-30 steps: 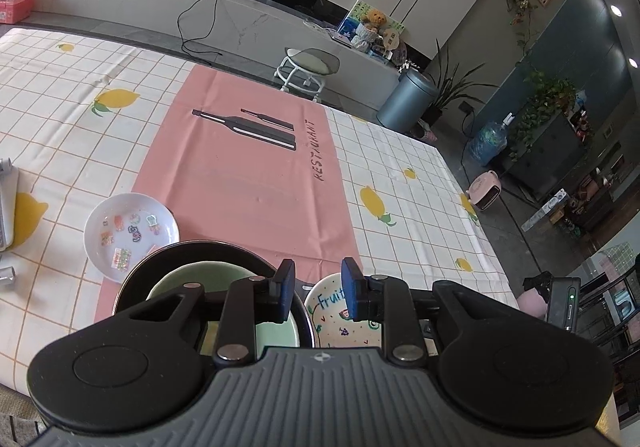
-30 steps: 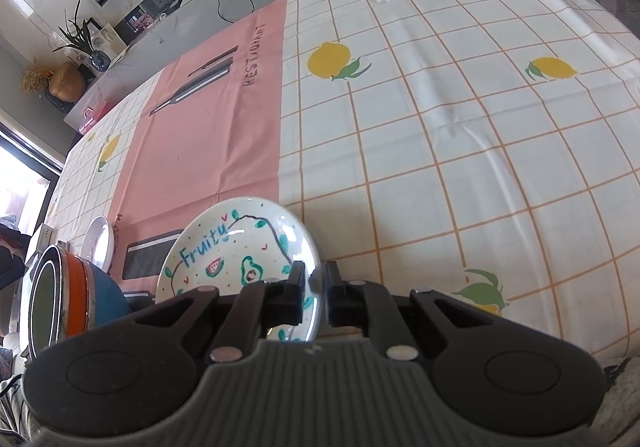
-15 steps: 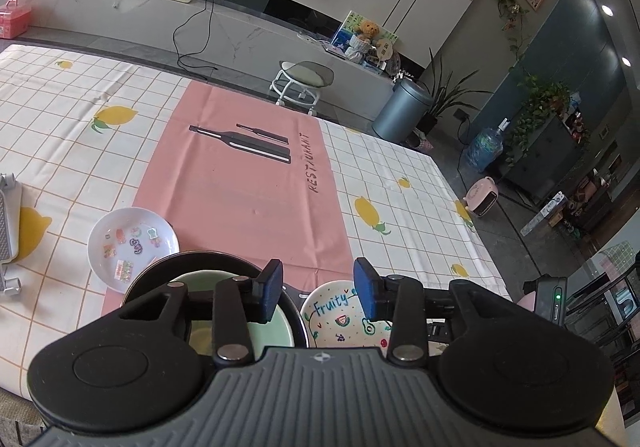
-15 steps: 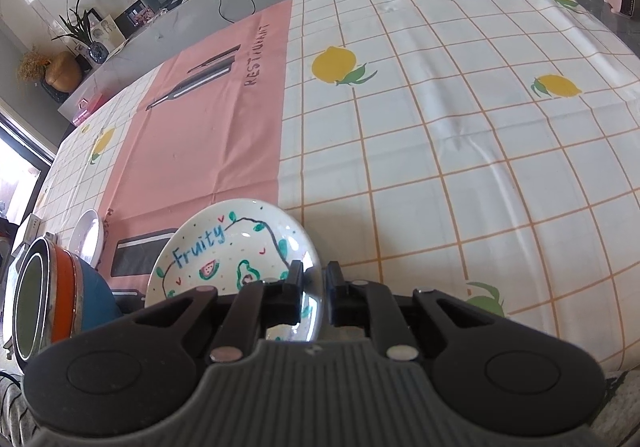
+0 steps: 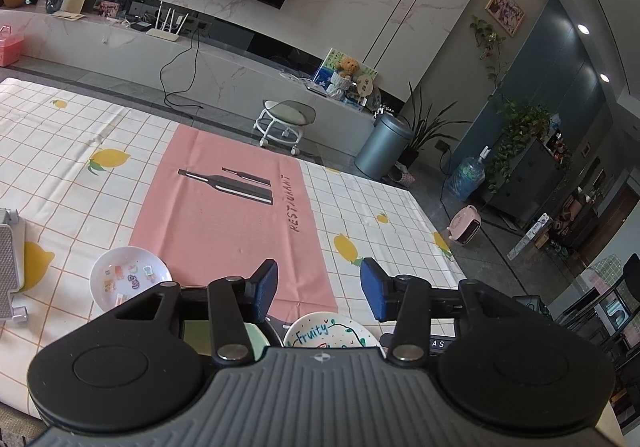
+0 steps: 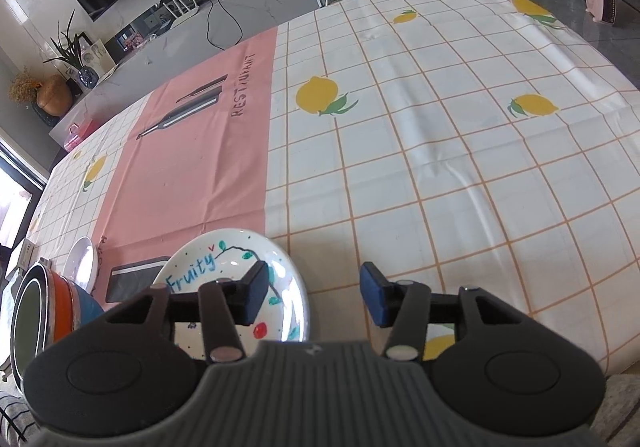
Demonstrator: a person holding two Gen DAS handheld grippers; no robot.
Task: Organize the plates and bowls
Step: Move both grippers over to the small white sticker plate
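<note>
A white plate lettered "Fruity" [image 6: 224, 267] lies on the tablecloth near the front edge. My right gripper [image 6: 314, 297] is just above it with its jaws opening. The plate's right rim sits between the pads, and neither pad touches it. Left of the plate stands a stack of bowls [image 6: 40, 311] in orange and blue, the top one black-rimmed and green inside. My left gripper [image 5: 318, 287] hovers over the gap between the bowl stack [image 5: 254, 335] and the Fruity plate [image 5: 328, 331]. Its jaws are also opening, with nothing between them. A small white plate with stickers [image 5: 130, 279] lies beyond the stack.
A pink runner [image 5: 224, 223] crosses the lemon-print tablecloth [image 6: 440, 151]. A grey-white ridged object [image 5: 8, 259] sits at the table's left side. A stool [image 5: 284, 119] stands past the far edge, and the table's right edge drops to the floor.
My right gripper has let go of the Fruity plate's rim and its jaws have spread. The left gripper has risen and tilted up while its jaws widened.
</note>
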